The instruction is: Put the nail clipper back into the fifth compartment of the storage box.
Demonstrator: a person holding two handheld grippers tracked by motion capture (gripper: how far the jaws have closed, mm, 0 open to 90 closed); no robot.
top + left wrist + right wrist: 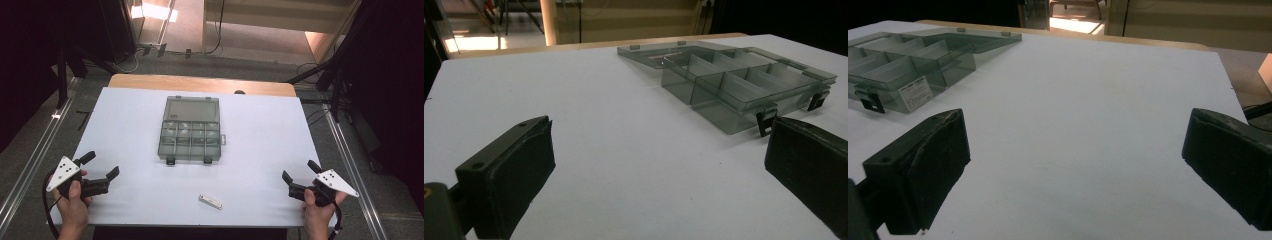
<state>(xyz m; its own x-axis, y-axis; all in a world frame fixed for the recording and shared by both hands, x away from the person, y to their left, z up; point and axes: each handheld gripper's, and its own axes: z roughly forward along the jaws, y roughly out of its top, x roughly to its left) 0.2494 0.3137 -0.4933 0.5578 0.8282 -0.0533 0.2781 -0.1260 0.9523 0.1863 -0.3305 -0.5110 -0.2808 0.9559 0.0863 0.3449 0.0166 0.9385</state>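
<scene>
A smoky transparent compartment box (190, 128) lies open in the middle of the white table, its lid flat behind the divided tray. The box (744, 90) appears ahead and to the right in the left gripper view, and the same box (908, 62) at the upper left in the right gripper view. A small white oblong piece (210, 201) lies near the front edge. My left gripper (102, 165) rests at the front left, open and empty. At the front right, my right gripper (300, 171) is open with nothing between its fingers.
The white table top (265, 135) has a wooden strip (200, 83) along its far edge. Metal rails (30, 160) run along both sides on the floor. Cables (320, 116) lie on the floor past the right edge.
</scene>
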